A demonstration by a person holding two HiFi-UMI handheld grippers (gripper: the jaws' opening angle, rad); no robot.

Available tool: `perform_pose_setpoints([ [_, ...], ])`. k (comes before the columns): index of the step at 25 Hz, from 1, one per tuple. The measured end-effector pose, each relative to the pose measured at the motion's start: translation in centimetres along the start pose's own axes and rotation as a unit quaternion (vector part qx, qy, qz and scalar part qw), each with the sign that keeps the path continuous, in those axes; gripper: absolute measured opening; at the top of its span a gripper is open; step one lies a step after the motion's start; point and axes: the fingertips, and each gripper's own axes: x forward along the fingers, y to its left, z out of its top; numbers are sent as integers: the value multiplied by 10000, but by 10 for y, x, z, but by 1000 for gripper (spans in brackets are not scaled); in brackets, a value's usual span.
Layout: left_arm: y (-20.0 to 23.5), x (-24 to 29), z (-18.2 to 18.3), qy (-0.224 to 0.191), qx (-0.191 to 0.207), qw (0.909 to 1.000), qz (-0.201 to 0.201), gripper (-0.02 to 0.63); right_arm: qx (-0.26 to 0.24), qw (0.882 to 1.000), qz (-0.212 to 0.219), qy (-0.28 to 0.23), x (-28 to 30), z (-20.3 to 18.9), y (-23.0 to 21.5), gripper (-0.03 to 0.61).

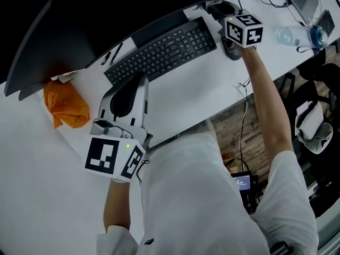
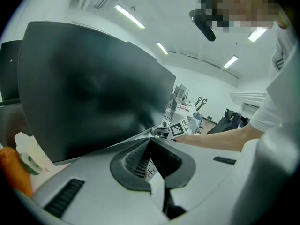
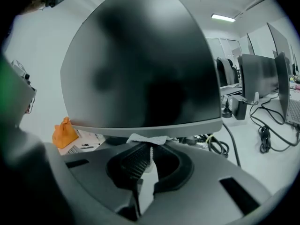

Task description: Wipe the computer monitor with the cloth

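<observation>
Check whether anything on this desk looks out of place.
A crumpled orange cloth lies heaped on the white desk by the curved black monitor, untouched, while the right gripper pinches a thin white cloth scrap.

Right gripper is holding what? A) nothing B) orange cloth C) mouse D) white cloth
D: the right gripper's jaws pinch a white cloth just under the monitor's bottom edge; the orange cloth lies apart on the desk.
</observation>
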Motion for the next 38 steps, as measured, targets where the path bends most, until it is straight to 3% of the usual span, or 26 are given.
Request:
perform_pose_setpoints([
  [20,35,-68,-36,-206,-366,9983,402,19,-380,9952,869,230,63,-14,162,17],
  [38,77,-133,-53,-394,-635,9946,714,18,-94,9894,1407,339,106,-27,302,18],
])
